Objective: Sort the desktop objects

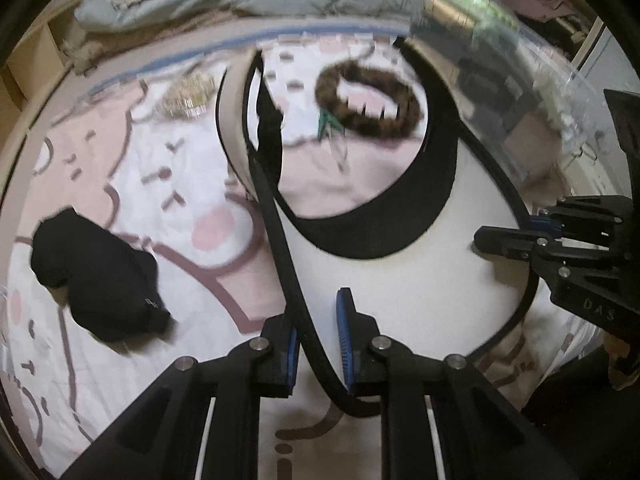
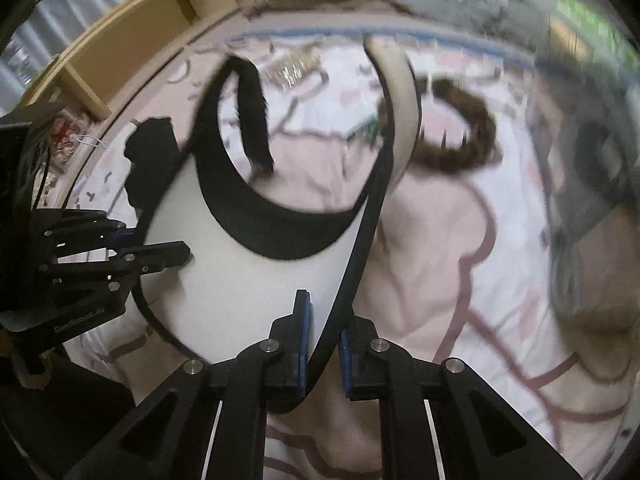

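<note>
A white sun visor (image 1: pixel 400 276) with black trim is held up over the bed (image 1: pixel 192 184), and its brim is pinched at two edges: the left tool (image 1: pixel 318 344) is clamped on the black rim at one side, the right tool (image 2: pixel 324 344) is clamped on the rim at the opposite side, blue pads pressed in on both. On the pink-and-white cartoon sheet below, a brown furry hair band (image 1: pixel 370 100) is seen beyond the visor's open strap, with a black cloth item (image 1: pixel 96 276) lying well apart on the other side.
</note>
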Demonstrator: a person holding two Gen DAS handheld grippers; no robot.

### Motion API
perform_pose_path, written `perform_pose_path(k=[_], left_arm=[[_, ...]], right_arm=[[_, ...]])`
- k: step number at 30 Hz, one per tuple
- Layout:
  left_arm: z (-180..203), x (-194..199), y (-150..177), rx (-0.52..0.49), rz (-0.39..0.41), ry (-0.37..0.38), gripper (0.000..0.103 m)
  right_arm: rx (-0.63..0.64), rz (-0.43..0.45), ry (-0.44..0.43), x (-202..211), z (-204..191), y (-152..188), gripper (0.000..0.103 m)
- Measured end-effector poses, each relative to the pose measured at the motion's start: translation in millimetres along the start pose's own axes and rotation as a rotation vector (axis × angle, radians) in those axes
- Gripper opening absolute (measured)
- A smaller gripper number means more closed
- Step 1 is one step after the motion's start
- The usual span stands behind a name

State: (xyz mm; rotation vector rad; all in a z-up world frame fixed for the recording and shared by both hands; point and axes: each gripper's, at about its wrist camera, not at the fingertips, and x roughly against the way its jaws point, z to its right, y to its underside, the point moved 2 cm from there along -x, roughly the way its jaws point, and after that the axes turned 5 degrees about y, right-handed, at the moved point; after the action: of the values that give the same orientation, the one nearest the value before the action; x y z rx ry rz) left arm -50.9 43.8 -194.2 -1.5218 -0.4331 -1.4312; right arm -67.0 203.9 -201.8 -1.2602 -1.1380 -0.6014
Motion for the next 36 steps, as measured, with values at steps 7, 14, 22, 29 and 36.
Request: perform_pose_path(k=[7, 14, 22, 29, 36], left_arm=[[20.3, 45.4, -29.3, -0.066, 0.168, -0.042, 0.017], [50.3, 76.2, -69.7, -0.088, 0.273, 0.031, 0.017], [97.3, 96.8, -121.1, -0.16, 0.374, 0.11, 0.018], [140.7, 98.9, -162.1, -0.215, 0.426, 0.177, 0.018], [195.7, 80.6, -187.7, -0.281, 0.397, 0.246, 0.019]], right_arm=[[0.014, 0.168, 0.054, 49.2, 9.6, -21.1, 0.014], [0.022, 0.363, 0.18, 109.9, 32.3, -38.6, 0.013], [-0.023, 0.514, 0.335, 169.0, 78.9, -46.9, 0.012], [-0.089, 0.566, 0.428, 207.2, 126.5, -48.2, 0.012], [-0.138, 0.498, 0.519, 224.1, 177.4, -34.6, 0.012]])
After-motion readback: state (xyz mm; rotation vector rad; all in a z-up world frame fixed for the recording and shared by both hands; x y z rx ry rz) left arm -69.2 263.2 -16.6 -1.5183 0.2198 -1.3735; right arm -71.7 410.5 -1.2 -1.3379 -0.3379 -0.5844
